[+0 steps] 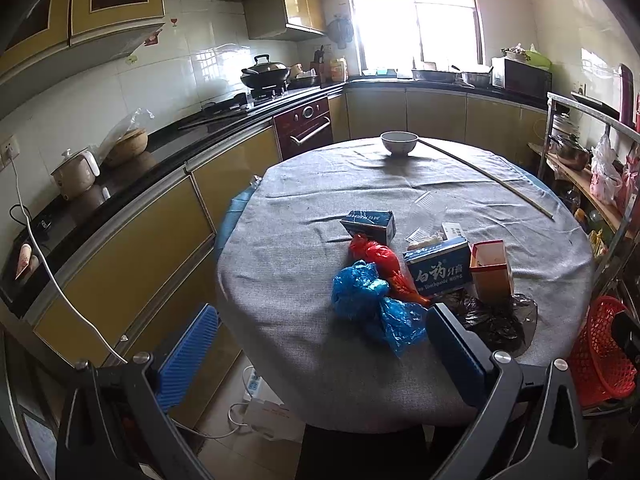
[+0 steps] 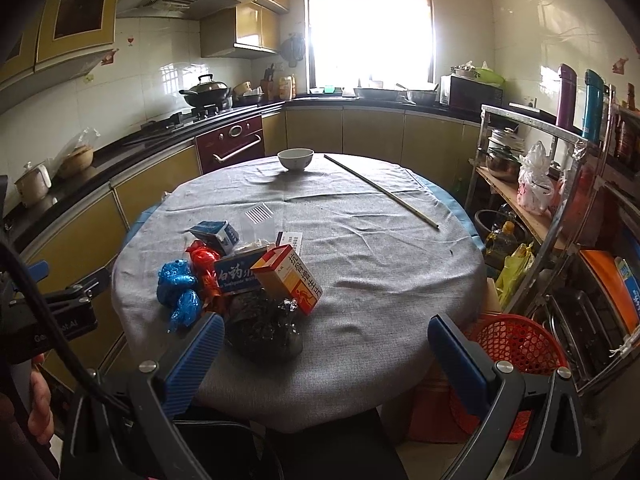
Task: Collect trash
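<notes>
Round table [image 1: 280, 248] with a grey cloth, and all the trash is bunched in one pile on the near half. Left gripper [image 1: 320, 344] is hanging off the near edge with its fingers spread wide, nothing between them. From its camera the pile sits at about 12 to 1 o'clock: blue bag [image 1: 372, 300] closest, just ahead of the right finger, red bag [image 1: 384, 264] touching it behind, then the toothpaste box [image 1: 438, 266] and an open orange carton [image 1: 491, 270] at 1 o'clock. A black bag [image 1: 496, 320] lies flat right beside that right finger. A second blue box [image 1: 370, 224] and some clear plastic [image 1: 426, 210] are at the back of the pile.

Right gripper [image 2: 326, 344] is also spread wide and empty, near the table edge. From there the pile is off at 10 to 11 o'clock, black bag [image 2: 264, 332] just beside the left finger. Red basket [image 2: 516, 344] is off the table at 3 o'clock, behind the right finger. White bowl [image 2: 295, 159] and a long stick [image 2: 380, 190] sit well apart at the far side.
</notes>
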A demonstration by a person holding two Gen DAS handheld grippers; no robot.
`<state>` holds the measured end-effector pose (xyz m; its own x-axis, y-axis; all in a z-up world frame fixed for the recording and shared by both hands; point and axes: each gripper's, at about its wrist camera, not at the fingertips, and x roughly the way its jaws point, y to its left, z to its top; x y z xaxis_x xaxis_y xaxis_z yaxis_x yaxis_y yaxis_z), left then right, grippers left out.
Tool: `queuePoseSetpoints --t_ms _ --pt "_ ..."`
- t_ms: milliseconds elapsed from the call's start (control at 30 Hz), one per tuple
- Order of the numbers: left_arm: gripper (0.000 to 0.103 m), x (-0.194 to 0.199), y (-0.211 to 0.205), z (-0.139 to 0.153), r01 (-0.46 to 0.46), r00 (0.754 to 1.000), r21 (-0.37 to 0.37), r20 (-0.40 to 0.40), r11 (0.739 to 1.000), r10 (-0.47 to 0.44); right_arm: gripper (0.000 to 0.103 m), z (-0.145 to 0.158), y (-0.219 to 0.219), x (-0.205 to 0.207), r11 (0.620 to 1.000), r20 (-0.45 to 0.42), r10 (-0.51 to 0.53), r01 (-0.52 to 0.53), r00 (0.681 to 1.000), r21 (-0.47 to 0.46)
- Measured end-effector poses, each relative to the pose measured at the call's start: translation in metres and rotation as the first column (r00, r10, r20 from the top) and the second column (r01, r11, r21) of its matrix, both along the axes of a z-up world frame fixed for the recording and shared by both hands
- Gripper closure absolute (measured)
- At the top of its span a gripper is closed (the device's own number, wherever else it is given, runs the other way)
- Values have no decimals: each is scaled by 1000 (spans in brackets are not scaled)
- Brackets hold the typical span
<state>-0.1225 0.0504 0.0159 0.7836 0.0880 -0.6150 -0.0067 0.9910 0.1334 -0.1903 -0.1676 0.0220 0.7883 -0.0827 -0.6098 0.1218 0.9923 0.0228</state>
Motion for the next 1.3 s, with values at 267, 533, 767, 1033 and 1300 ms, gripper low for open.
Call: queuePoseSetpoints --t_ms 267,533,767,1033,1300 --pt "0 1 0 -1 -2 1000 3 -3 1000 2 0 0 1 6 1000 26 6 -6 1000 17" --pt "0 3 0 -3 -2 1000 7 -9 1000 2 0 -1 0 12 1000 20 11 -11 1000 14" --pt "0 3 0 -4 -1 1000 8 -11 1000 1 0 -2 1 17 1000 12 22 -22 1000 13" --pt "0 8 1 -9 -3 999 1 -33 1000 3 0 -9 -1 27 998 -12 53 -53 999 37" --pt "0 33 12 -33 41 985 -113 -159 993 -59 0 -28 -6 41 984 -27 140 -136 990 116"
